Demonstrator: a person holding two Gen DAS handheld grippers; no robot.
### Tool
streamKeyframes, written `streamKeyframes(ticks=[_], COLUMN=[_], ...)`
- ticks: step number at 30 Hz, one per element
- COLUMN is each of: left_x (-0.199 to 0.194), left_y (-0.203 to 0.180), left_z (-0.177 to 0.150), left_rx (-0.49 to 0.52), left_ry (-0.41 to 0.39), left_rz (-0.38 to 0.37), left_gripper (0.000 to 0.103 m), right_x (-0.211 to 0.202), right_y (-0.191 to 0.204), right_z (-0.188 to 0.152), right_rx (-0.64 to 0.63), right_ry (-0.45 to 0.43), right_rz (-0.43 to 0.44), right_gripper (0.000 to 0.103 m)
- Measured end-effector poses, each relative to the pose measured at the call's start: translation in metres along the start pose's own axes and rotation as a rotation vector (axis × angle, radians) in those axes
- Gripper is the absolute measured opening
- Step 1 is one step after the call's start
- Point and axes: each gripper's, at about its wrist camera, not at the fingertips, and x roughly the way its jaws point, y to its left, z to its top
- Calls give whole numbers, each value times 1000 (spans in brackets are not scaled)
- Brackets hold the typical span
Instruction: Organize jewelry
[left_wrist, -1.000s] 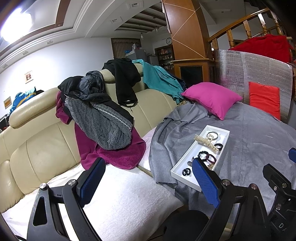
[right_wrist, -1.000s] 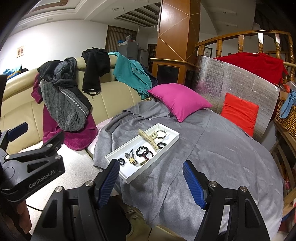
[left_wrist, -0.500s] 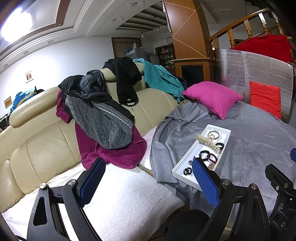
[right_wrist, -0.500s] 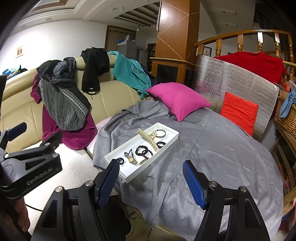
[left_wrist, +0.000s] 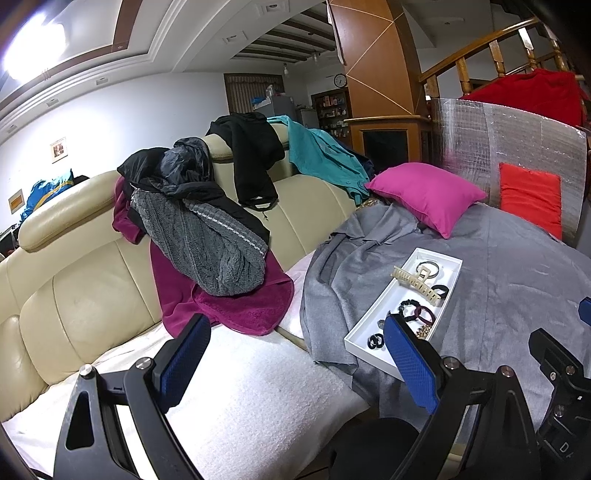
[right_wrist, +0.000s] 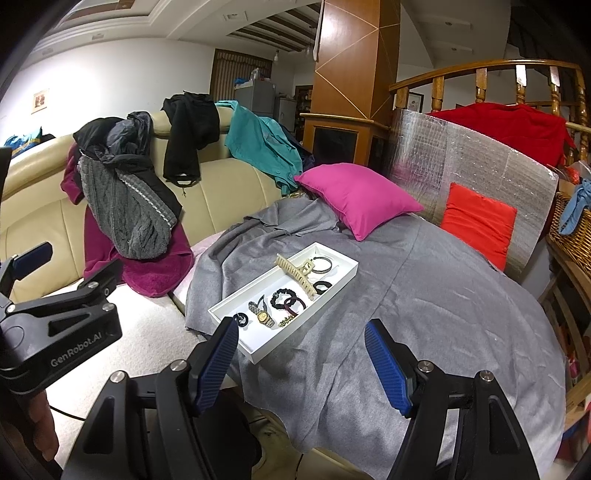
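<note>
Facing tray: the white tray (right_wrist: 334, 282) lies on the grey cloth (right_wrist: 424, 295) ahead of the right gripper (right_wrist: 301, 363), slightly toward its left finger.
Long axis: runs from near-left to far-right of that gripper.
Nearer hand: right; the left gripper (left_wrist: 291, 363) has the tray (left_wrist: 456, 269) off beyond its right finger.
Jaws: both wide apart, nothing held.
Contents: hair claw (right_wrist: 297, 275), watch (right_wrist: 263, 316), hair ties (right_wrist: 282, 297).
Obscured: the left view's right finger covers the tray's near end; the small chain-like piece is probably a bracelet.
</note>
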Motion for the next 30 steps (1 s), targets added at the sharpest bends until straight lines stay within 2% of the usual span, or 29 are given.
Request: streamKeyframes(ticks=[30], left_x=[1], left_y=[3], left_z=[0], left_rx=[-2], left_ry=[2], left_rz=[-1], left_gripper=[94], right_x=[6], right_y=[2], right_z=[-4], right_rx=[-12], right_ry=[6], right_rz=[3], right_gripper=[75])
